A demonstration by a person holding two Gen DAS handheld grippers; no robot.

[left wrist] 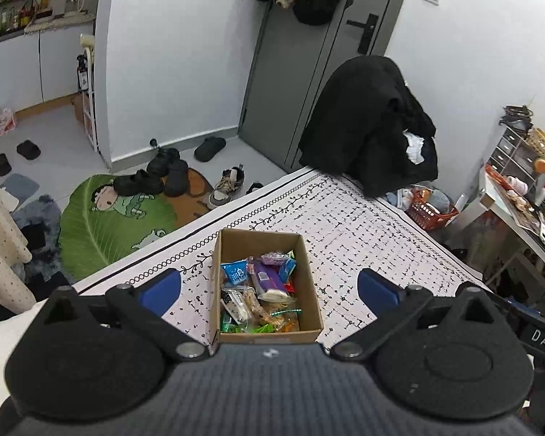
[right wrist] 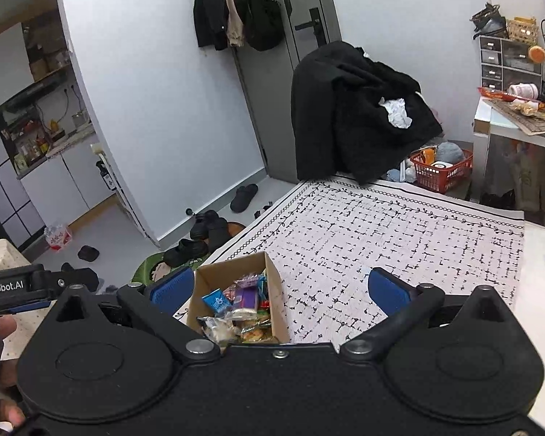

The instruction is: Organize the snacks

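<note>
A small open cardboard box (left wrist: 309, 279) stands on the patterned tablecloth (left wrist: 363, 232), full of wrapped snacks: a blue packet (left wrist: 235, 272), a purple packet (left wrist: 269, 277) and several clear-wrapped biscuits (left wrist: 258, 309). My left gripper (left wrist: 269, 287) is open and empty, held above the box with its blue pads on either side. In the right wrist view the box (right wrist: 278, 305) sits low and left of centre, snacks (right wrist: 241, 307) inside. My right gripper (right wrist: 279, 287) is open and empty, above the box's right side.
A chair draped with black clothes (left wrist: 374, 123) stands at the table's far edge. A red basket (right wrist: 441, 170) sits on the floor beyond it. A cluttered desk (right wrist: 519, 120) is at the right. Shoes (left wrist: 163, 174) and a green mat (left wrist: 105, 225) lie on the floor to the left.
</note>
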